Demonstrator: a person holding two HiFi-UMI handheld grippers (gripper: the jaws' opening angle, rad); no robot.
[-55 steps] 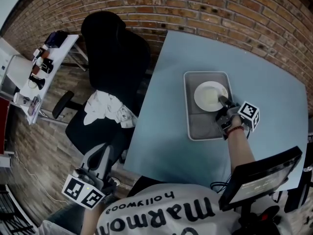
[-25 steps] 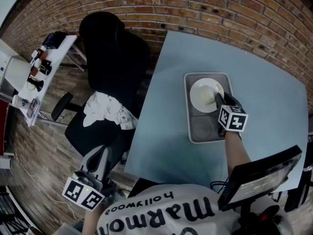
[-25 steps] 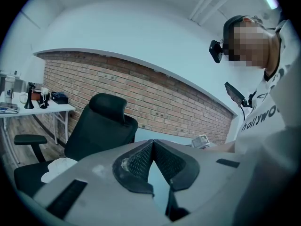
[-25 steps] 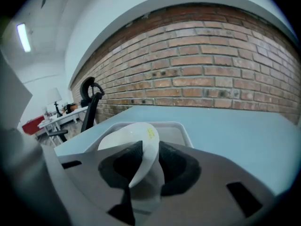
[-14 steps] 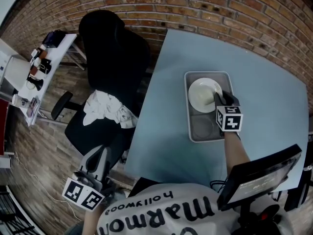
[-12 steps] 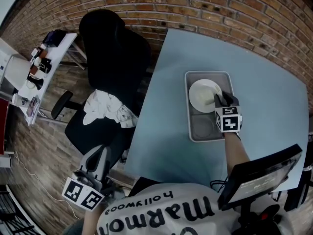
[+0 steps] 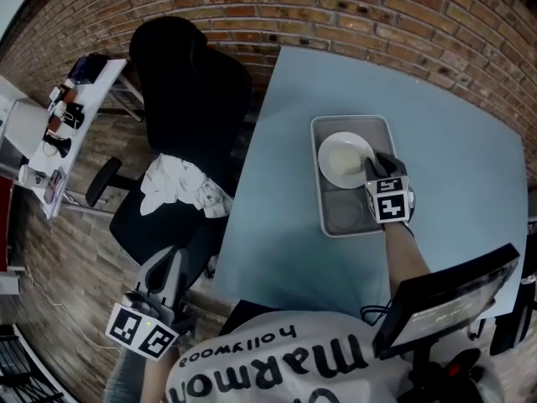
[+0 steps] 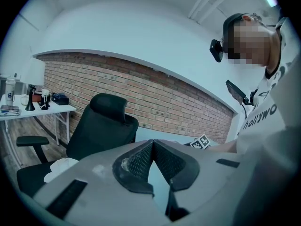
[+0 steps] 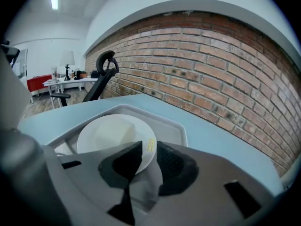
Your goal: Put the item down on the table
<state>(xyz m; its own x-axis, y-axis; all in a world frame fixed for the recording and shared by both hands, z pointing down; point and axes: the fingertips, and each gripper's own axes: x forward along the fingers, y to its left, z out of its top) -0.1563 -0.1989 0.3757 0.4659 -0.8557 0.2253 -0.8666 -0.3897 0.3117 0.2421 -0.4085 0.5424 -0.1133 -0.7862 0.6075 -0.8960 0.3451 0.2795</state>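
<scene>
A white plate [image 7: 342, 159] is over the far half of a grey tray [image 7: 318, 193] on the light blue table [image 7: 277, 233]. My right gripper [image 7: 372, 170] is shut on the plate's near rim, its marker cube just behind. In the right gripper view the plate [image 9: 111, 134] has its rim pinched between the jaws of the right gripper [image 9: 147, 150], above the tray [image 9: 175, 124]. Whether the plate's far edge rests on the tray I cannot tell. My left gripper [image 7: 169, 264] hangs low beside the table's near left corner. In its own view the left gripper [image 8: 153, 146] is shut on nothing.
A black office chair [image 7: 191, 82] stands left of the table with a white cloth [image 7: 179, 186] on its seat. A brick wall [image 7: 352, 15] runs behind. A white side table [image 7: 74, 107] with small items is far left. A dark screen [image 7: 446, 299] juts at the lower right.
My right gripper has turned at the wrist and drawn the plate a little to the left over the tray. The left gripper has stayed where it was.
</scene>
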